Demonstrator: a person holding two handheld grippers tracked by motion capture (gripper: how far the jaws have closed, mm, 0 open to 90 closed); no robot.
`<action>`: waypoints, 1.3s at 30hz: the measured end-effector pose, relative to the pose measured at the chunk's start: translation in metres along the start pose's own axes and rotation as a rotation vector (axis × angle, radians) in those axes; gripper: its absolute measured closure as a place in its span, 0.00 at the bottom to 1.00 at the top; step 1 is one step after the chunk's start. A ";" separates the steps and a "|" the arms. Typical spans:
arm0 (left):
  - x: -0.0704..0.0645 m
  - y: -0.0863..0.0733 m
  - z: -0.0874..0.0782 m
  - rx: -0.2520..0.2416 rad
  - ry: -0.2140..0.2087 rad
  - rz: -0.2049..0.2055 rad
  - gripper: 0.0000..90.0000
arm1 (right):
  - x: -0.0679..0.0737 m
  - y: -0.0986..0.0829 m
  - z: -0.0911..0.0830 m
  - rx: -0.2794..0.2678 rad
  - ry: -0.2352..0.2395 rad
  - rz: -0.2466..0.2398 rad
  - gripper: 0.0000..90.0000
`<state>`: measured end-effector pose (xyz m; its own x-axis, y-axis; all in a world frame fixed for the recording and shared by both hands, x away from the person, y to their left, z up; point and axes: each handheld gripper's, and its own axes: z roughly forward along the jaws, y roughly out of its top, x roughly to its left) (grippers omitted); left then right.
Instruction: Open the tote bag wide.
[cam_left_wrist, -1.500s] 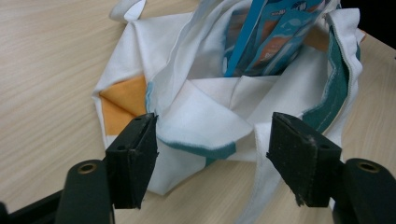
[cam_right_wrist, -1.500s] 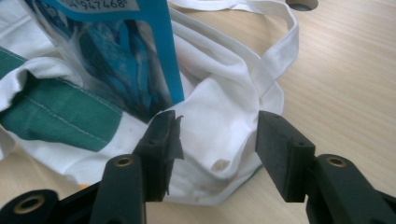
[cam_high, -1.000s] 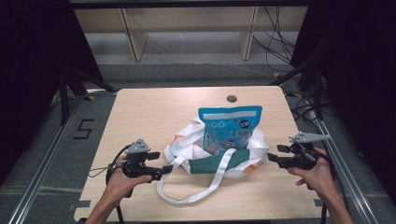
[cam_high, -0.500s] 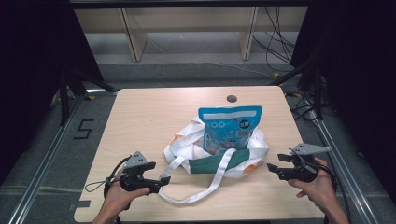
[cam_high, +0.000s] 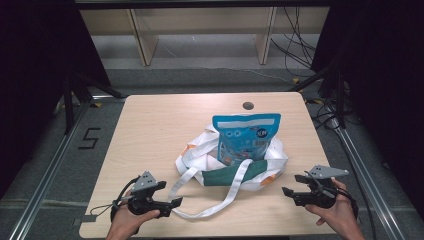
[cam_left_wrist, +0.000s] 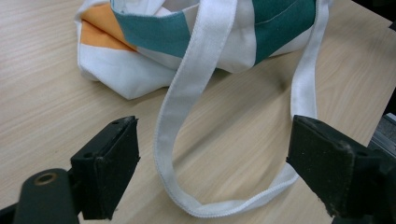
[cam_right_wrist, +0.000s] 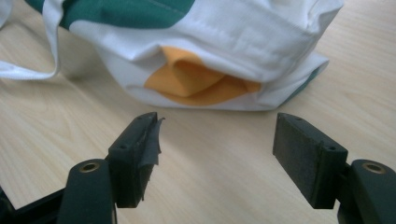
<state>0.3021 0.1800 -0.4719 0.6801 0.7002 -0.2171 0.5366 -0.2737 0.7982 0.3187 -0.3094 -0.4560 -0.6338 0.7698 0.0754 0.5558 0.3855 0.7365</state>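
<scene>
lower part of the blue pouch hidden inside the cloth bag, print too small to read

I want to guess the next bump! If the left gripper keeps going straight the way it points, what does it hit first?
Probably the white strap of the cloth bag. The left gripper is open, and the strap's loop lies on the table right ahead between its jaws. The bag itself sits farther on.

Both grippers nearer table edge.
</scene>
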 end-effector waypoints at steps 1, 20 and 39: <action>0.000 -0.001 0.000 -0.004 -0.002 0.012 0.18 | 0.003 -0.002 0.000 0.010 0.004 0.032 0.36; -0.022 -0.031 0.005 0.030 0.004 0.028 0.18 | 0.016 -0.036 0.000 0.006 0.024 0.039 0.31; -0.026 -0.038 0.007 0.093 0.056 0.101 0.18 | 0.023 -0.057 -0.001 0.066 -0.015 0.005 0.26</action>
<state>0.2682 0.1675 -0.5004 0.7057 0.7007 -0.1046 0.5122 -0.4027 0.7586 0.2722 -0.3140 -0.4954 -0.6232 0.7791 0.0682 0.5935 0.4143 0.6900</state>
